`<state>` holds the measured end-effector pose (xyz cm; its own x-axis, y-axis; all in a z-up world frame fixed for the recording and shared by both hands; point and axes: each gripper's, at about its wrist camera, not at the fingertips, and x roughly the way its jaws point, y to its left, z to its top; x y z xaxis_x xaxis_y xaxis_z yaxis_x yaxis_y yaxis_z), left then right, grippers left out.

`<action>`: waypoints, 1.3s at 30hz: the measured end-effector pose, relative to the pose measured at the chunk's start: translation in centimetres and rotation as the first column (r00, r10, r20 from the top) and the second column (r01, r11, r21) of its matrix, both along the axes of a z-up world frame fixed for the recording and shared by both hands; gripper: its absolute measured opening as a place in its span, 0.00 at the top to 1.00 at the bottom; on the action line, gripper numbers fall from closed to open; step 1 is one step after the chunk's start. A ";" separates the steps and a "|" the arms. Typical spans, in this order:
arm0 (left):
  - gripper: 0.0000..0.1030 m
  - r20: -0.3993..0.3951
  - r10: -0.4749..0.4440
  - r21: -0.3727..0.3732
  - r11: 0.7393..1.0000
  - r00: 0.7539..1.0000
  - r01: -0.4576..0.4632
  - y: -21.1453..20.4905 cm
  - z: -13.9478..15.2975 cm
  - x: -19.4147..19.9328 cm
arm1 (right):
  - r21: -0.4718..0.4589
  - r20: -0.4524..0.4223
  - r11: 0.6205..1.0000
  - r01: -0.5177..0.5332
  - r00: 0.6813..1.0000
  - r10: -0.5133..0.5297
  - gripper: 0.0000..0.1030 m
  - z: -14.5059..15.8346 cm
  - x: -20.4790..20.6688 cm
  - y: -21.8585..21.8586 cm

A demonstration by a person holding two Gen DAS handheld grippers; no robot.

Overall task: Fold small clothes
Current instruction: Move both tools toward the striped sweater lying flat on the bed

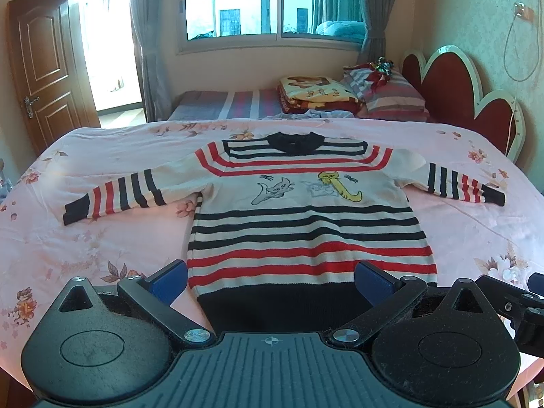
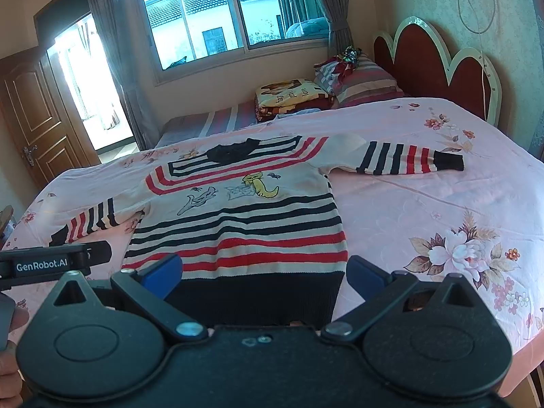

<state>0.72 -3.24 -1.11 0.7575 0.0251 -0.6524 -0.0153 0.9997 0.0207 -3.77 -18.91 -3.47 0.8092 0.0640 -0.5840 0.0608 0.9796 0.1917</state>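
Bedroom, bed (image 1: 102,238) under pink floral sheet. Nearest: left gripper (image 1: 272,280) and right gripper (image 2: 263,272), jaws spread, holding nothing, poised at the dark hem. Beyond: striped sweater (image 1: 306,217), flat, sleeves outstretched. Advice: pinch both hem corners evenly, keeping the cloth smooth.
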 end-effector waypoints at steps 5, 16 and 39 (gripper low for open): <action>0.00 0.002 0.002 -0.001 1.000 1.000 -0.002 0.1 0.0 0.1 | 0.000 -0.001 1.000 0.000 1.000 0.000 0.01 0.0 0.0 0.0; 0.00 -0.001 -0.003 0.001 1.000 1.000 0.003 0.0 -0.1 0.3 | 0.001 0.004 1.000 0.010 1.000 -0.010 0.01 0.2 0.0 -0.3; 0.00 -0.011 0.007 0.005 1.000 1.000 -0.006 -0.1 -0.3 2.2 | 0.001 -0.002 1.000 0.019 1.000 -0.019 0.01 0.4 0.6 -0.9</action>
